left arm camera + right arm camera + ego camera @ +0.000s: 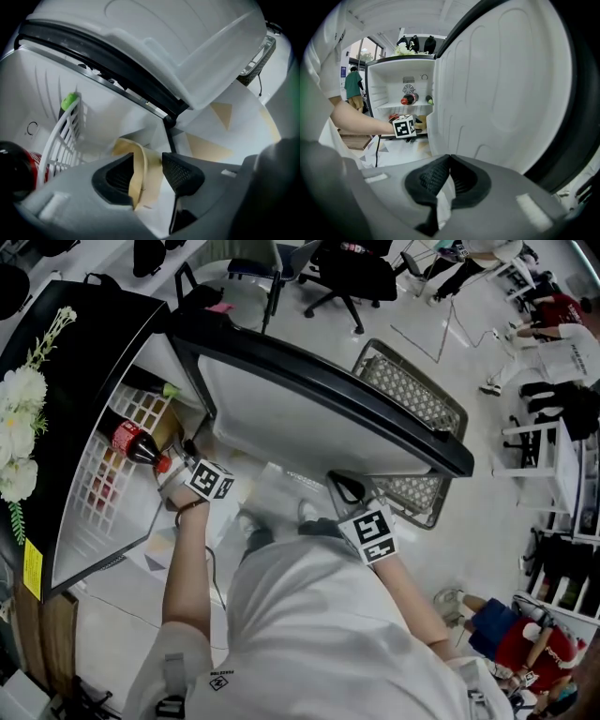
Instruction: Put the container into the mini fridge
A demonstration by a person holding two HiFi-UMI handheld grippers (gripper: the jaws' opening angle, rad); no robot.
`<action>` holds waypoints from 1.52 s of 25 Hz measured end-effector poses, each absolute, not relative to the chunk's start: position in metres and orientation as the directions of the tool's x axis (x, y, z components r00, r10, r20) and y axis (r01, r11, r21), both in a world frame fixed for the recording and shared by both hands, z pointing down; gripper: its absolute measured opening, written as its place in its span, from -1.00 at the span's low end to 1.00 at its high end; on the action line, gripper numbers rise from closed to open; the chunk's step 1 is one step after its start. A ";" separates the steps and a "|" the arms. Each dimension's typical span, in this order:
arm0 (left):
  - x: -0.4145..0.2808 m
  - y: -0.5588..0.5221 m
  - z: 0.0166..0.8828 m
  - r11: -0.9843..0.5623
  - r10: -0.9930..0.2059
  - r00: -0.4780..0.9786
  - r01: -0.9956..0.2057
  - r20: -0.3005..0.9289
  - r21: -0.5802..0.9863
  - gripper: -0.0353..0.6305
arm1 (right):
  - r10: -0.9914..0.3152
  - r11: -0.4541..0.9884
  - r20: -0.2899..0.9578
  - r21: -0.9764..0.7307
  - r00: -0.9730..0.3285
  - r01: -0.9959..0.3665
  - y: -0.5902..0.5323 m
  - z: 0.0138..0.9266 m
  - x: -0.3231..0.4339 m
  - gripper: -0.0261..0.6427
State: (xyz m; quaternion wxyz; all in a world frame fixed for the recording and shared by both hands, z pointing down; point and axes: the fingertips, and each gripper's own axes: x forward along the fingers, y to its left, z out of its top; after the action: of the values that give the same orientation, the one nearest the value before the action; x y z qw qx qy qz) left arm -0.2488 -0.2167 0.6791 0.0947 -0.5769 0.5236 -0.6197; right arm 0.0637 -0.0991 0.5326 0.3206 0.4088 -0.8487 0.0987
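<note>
The mini fridge [89,362] stands open, its door [309,418] swung out over my arms. My left gripper [147,171] reaches inside at the lower shelf; its marker cube [211,479] shows by the fridge mouth. The tan container [136,161] has its thin wall between the jaws, lying against the left finger, with a gap to the right one. The same container [421,123] shows beside the cube. My right gripper [449,159] is shut, fingertips together, close to the door's white inner face [501,89], holding nothing.
A cola bottle [131,442] lies on the white wire shelf [63,136], a green-capped thing [69,100] behind it. White flowers [23,418] sit on the fridge top. A wire basket [412,399] stands beyond the door. Office chairs [347,273] and seated people are farther off.
</note>
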 end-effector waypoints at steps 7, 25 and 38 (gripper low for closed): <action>-0.244 -0.212 0.672 -0.440 -0.723 -0.301 -0.493 0.621 -0.751 -0.29 | -0.628 0.647 0.625 0.090 -0.463 -0.757 -0.100 0.533 0.063 -0.91; -0.238 -0.203 0.705 -0.500 -0.675 -0.276 -0.510 0.684 -0.700 -0.25 | -0.627 0.641 0.631 0.085 -0.457 -0.763 -0.094 0.535 0.068 -0.91; -0.224 -0.190 0.685 -0.473 -0.682 -0.240 -0.575 0.691 -0.667 -0.25 | -0.593 0.690 0.624 0.068 -0.509 -0.721 -0.098 0.534 0.058 -0.91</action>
State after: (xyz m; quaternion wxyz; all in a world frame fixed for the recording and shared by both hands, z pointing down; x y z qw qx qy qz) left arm -0.2242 -0.1896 0.6851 0.0446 -0.6147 0.5114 -0.5989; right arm 0.0579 -0.0982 0.5335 0.3172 0.3807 -0.8627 0.1005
